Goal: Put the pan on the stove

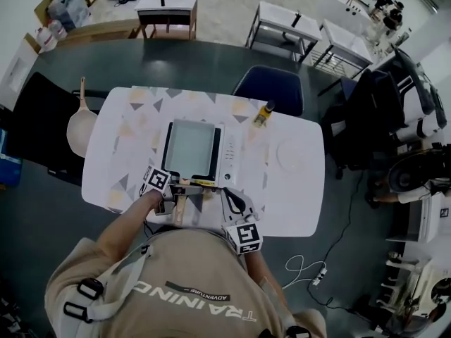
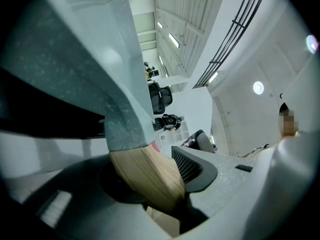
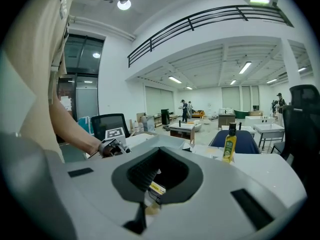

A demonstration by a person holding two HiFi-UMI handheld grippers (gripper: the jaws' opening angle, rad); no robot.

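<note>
Head view. Large hall with a dark grey floor and desks far off. A white counter (image 1: 299, 196) carries a pale mat printed with triangles (image 1: 137, 111). A white induction stove (image 1: 231, 157) stands mid-counter. The square grey pan (image 1: 190, 148) lies over the stove's cooking area, its wooden handle pointing to the near edge. Resting or held just above: cannot tell. The left gripper (image 1: 177, 191) is at that handle. The right gripper (image 1: 232, 201) sits just right of it, by the stove's near edge. A yellow oil bottle (image 1: 263, 113) stands far right of the stove, and a white plate (image 1: 290, 153) lies to its right. A pale round utensil with a thin wooden handle (image 1: 79, 127) overhangs the counter's left edge.

Left gripper view. The camera is tipped up at the ceiling and wall lights. The fingers (image 2: 205, 166) are closed on the light wooden handle, and the speckled grey pan body fills the upper left.

Right gripper view. The fingers (image 3: 95, 184) are drawn together with nothing clamped. The stove's yellow label shows through the gap between them.
</note>
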